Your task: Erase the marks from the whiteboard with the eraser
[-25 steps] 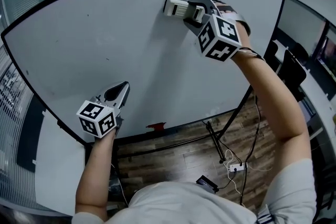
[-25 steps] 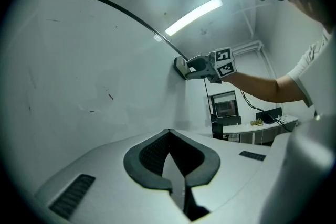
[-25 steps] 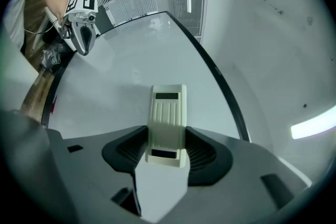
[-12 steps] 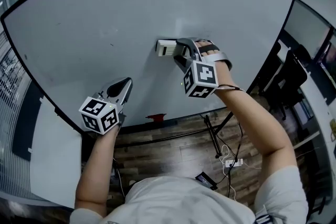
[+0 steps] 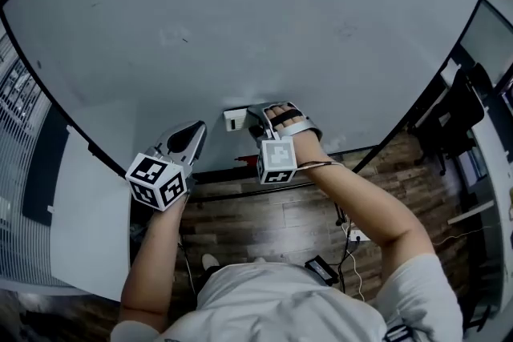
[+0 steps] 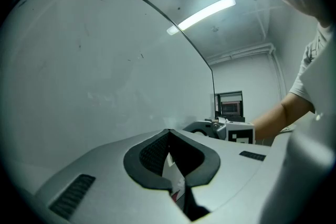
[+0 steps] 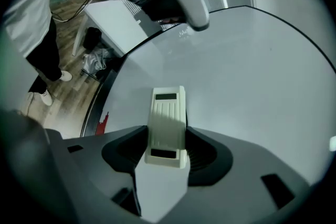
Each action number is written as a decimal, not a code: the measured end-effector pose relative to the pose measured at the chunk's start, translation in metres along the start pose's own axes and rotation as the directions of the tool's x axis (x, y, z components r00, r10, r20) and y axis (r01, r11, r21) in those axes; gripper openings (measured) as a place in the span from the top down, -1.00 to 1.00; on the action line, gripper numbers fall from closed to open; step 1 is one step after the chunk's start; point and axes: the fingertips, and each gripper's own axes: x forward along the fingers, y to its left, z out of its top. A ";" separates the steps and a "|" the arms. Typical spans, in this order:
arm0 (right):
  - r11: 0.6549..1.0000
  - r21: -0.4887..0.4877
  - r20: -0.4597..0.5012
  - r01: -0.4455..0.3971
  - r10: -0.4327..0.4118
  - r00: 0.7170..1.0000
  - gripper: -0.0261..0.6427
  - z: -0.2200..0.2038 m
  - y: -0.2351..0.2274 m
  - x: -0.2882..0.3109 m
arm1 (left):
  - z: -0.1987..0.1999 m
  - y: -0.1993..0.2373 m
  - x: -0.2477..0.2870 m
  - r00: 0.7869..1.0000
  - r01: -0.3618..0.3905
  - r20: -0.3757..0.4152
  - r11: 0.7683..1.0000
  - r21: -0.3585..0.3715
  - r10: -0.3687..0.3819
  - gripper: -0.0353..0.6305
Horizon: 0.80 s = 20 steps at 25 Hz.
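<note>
Down the whiteboard (image 5: 240,12) to near its lower edge has come the right gripper (image 5: 252,118), pinching the pale eraser (image 5: 235,119) against the board, with the left gripper (image 5: 188,138) beside, jaws pressed together and empty, near a small red thing (image 5: 243,162).

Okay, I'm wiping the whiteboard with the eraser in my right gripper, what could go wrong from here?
The eraser sits near the whiteboard's bottom edge; a downward stroke could run it off the board or into the red object by the lower frame. The right gripper's fingers hold only its rear half, so hard pressing might tilt it. Faint marks higher up could get missed.
</note>
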 end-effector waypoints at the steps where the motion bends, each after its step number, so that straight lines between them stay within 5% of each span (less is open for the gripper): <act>1: 1.000 -0.005 0.009 -0.021 0.021 1.000 0.22 0.005 0.014 0.008 | -0.005 0.002 -0.004 1.000 -0.005 -0.007 1.000 -0.006 0.005 0.87; 5: 0.996 0.014 0.023 -0.086 0.086 0.996 0.22 0.011 0.059 0.036 | -0.014 0.009 -0.013 0.999 -0.022 -0.026 1.000 0.008 0.022 0.87; 10: 0.994 -0.004 -0.025 -0.110 0.110 0.994 0.22 0.018 0.061 0.038 | -0.020 0.015 -0.020 0.999 -0.027 -0.032 1.000 -0.007 0.027 0.87; 20: 0.999 0.006 0.016 -0.031 0.031 0.999 0.22 0.058 -0.004 0.018 | 0.004 0.028 -0.035 0.999 -0.033 -0.005 0.999 0.007 0.033 0.87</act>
